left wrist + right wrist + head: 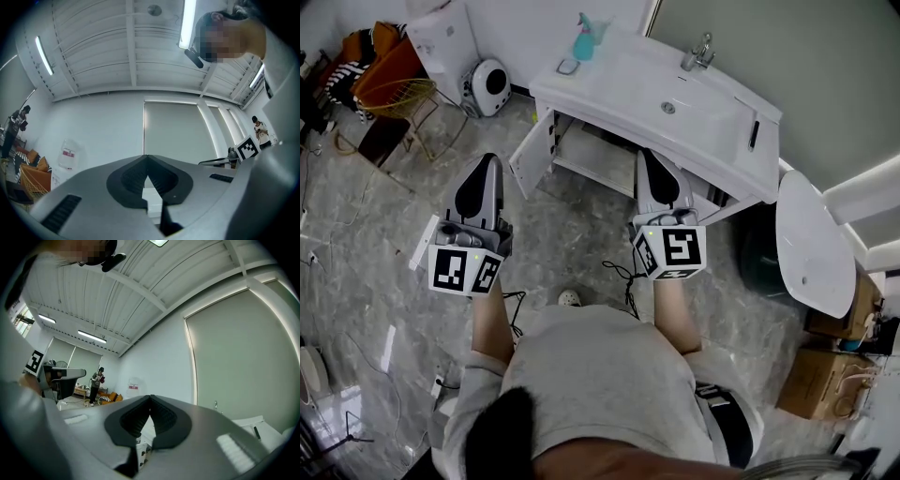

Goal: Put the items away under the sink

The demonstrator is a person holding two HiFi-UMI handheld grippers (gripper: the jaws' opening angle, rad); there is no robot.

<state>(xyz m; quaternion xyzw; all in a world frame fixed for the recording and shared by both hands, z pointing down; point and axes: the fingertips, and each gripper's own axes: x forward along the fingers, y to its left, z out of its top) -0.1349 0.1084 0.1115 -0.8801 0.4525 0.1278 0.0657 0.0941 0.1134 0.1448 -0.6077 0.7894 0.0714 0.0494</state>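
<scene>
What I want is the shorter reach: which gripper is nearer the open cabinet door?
Left. The left gripper is just left of the cabinet door; the right gripper lies across the opening.

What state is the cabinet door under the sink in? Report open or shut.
Open. The cabinet door stands angled outward below the sink, exposing the white interior.

One left claw (pixel 490 161), one right claw (pixel 647 156), one sink (pixel 623 77), one faucet (pixel 698 52), one blue spray bottle (pixel 584 39).
</scene>
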